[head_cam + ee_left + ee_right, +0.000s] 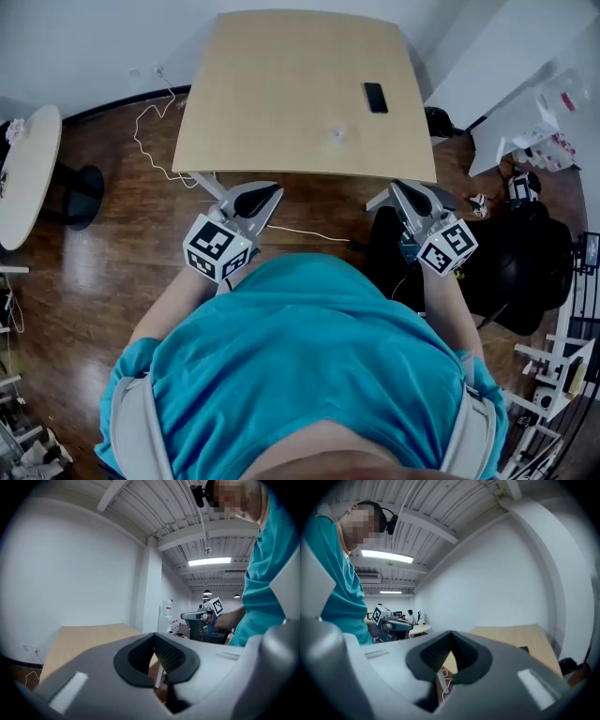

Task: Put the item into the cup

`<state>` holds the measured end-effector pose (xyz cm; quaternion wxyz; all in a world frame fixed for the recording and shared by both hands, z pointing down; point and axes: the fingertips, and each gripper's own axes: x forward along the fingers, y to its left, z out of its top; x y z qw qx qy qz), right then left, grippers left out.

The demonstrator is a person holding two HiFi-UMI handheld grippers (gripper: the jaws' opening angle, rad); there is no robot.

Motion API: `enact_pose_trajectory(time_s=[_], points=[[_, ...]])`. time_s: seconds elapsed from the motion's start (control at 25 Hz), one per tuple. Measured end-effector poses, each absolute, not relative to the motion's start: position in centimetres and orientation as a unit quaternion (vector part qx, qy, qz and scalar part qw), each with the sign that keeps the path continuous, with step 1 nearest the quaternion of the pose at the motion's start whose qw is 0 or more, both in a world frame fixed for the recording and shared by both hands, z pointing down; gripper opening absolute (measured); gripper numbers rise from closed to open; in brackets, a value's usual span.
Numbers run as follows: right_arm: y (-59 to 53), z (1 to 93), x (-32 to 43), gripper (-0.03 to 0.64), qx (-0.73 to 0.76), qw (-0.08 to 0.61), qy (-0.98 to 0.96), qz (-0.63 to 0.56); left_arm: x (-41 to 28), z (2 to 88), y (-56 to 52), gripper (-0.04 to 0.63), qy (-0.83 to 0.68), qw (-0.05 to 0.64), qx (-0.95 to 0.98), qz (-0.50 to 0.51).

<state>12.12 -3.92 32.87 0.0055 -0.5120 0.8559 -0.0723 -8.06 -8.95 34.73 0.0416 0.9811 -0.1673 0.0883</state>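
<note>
On the table, a phone; left tongs and right tongs pinched together, empty, before it

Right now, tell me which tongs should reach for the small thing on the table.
Right, narrowly. The small thing lies slightly right of the table's middle. The right tongs and left tongs both hang shut and empty by the near edge.

Bright, even light from ceiling strips. Soft glare on the floor. Both gripper views bend at dark edges; left tongs and right tongs look soft.
</note>
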Motion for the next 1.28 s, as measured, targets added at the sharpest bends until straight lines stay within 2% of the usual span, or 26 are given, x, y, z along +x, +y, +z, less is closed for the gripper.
enact_pose_trajectory(time_s=[0.2,0.52,0.64,0.88,1.28], points=[[1.5,33.3,14.6,0.002,-0.503,-0.004,0.863,-0.050,-4.3,34.5,-4.1,0.005,-0.171,0.037,0.980,0.096],[10.7,36.5,16.5,0.002,-0.449,-0.016,0.891,-0.058,1.4,36.3,5.2,0.005,-0.191,0.078,0.973,0.107],[13.1,36.8,17.7,0.002,-0.441,-0.005,0.895,-0.070,2.8,36.4,8.5,0.005,-0.194,0.067,0.972,0.114],[16.1,37.2,16.1,0.002,-0.429,0.004,0.899,-0.085,0.1,35.4,11.8,0.005,-0.213,0.037,0.970,0.107],[16.7,35.8,9.9,0.000,-0.439,0.020,0.895,-0.082,-7.0,35.0,12.2,0.005,-0.220,0.053,0.973,0.050]])
